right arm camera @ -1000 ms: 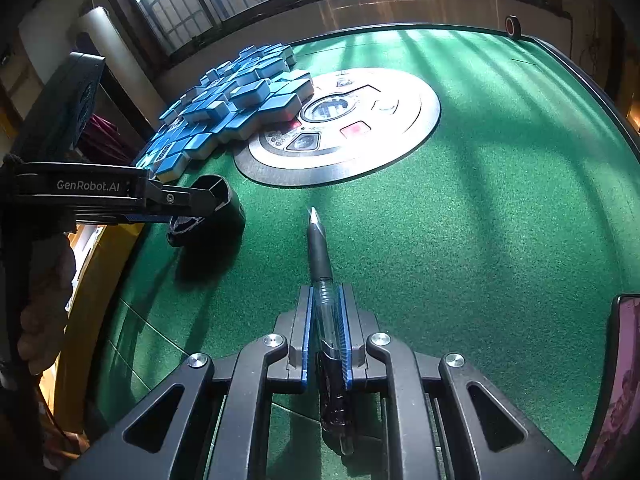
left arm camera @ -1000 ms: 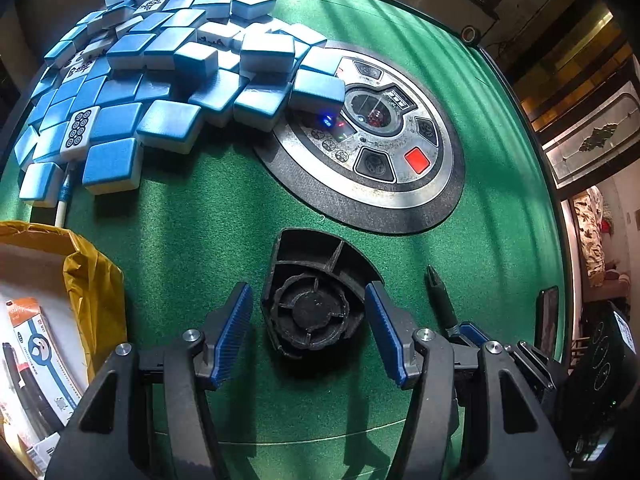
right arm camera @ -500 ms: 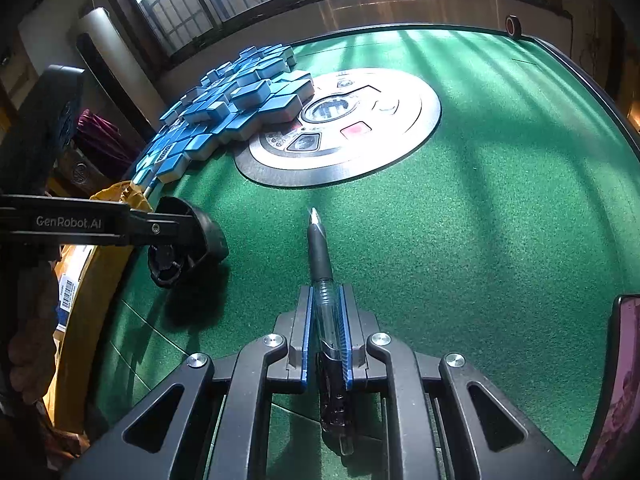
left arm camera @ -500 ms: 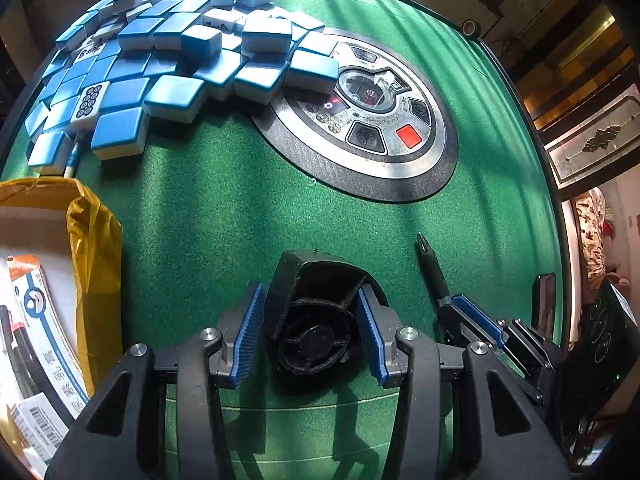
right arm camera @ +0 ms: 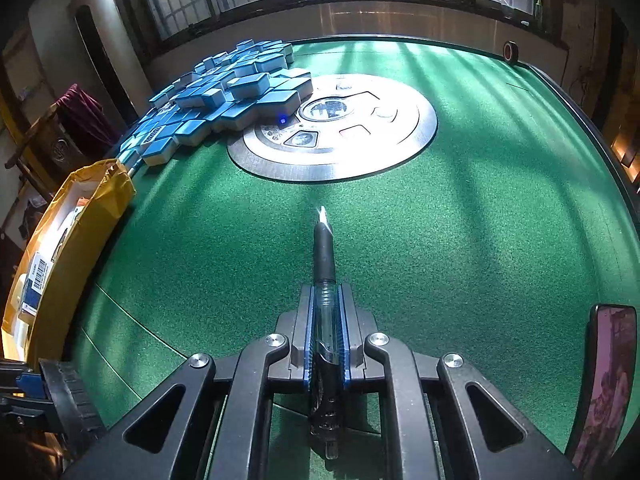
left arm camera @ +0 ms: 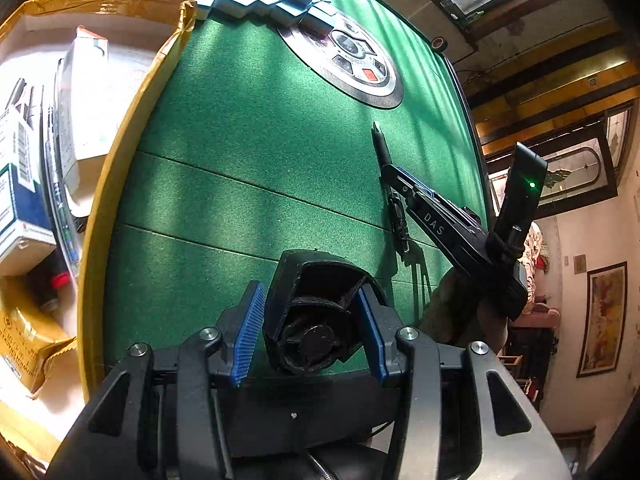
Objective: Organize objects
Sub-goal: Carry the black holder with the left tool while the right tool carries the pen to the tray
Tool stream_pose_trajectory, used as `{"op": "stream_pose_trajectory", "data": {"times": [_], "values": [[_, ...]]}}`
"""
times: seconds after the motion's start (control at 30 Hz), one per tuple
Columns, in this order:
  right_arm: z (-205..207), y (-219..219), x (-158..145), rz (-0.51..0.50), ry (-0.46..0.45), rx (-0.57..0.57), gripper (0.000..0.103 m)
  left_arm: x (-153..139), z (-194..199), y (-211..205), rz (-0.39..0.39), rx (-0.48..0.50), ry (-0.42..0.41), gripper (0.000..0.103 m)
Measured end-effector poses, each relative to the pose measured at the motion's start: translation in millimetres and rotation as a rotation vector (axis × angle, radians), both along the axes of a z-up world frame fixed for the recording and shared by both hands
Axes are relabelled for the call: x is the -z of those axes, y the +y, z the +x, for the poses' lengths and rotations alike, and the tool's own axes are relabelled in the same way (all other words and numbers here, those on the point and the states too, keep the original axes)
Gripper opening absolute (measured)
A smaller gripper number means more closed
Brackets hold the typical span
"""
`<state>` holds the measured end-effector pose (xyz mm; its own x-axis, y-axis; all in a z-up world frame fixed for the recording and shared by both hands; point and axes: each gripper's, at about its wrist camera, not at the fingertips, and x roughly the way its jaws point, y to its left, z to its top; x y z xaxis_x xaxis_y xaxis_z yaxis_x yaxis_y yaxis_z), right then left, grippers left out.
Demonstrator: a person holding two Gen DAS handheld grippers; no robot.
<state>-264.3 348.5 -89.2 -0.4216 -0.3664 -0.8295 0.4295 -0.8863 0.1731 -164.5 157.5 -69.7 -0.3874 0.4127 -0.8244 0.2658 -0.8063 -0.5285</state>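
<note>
Green felt covers the big table (right arm camera: 480, 208). The left gripper (left arm camera: 312, 320) pinches a black plastic part (left arm camera: 316, 312) and holds it over the table's near edge, beside a yellow-edged box (left arm camera: 132, 92) full of packets. The right gripper (right arm camera: 326, 320) is squeezed tight on a black pen (right arm camera: 324, 248), tip pointing at the round silver panel (right arm camera: 400, 136). Blue tiles (right arm camera: 224, 100) sit piled far off.

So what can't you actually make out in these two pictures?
- Black round part in the left gripper: what it is; in the right wrist view the edge cuts it off.
- Pen in the right gripper: its rear end, hidden by the fingers.
- Yellow box: its contents, cut off at the picture edge, print too small.
- Blue tiles: markings, mostly face down.
</note>
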Motion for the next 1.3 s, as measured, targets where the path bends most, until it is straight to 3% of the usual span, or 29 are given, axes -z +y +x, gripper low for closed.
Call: {"op": "stream_pose_trajectory", "data": {"times": [0.07, 0.23, 0.57, 0.77, 0.97, 1.3], "values": [[10.1, -2.0, -0.1, -0.053, -0.057, -0.009, 0.009, -3.4, 13.6, -7.6, 0.007, -0.019, 0.013, 0.044], [49.4, -20.8, -12.4, -0.154, -0.101, -0.071, 0.009, -10.3, 33.0, -22.9, 0.025, -0.041, 0.045, 0.044], [95.5, -87.4, -66.7, -0.261, -0.075, -0.264, 0.010, -43.3, 66.4, -79.8, 0.061, -0.139, 0.139, 0.044], [101.4, -135.1, -73.2, -0.256, -0.080, -0.360, 0.010, -58.8, 82.1, -128.8, 0.036, -0.239, 0.175, 0.044], [93.2, -177.1, -69.7, -0.243, -0.092, -0.413, 0.010, -55.1, 84.0, -178.3, 0.016, -0.343, 0.172, 0.044], [62.2, -236.8, -51.0, -0.201, -0.144, -0.436, 0.010, -24.0, 56.0, -225.4, -0.011, -0.398, 0.077, 0.044]]}}
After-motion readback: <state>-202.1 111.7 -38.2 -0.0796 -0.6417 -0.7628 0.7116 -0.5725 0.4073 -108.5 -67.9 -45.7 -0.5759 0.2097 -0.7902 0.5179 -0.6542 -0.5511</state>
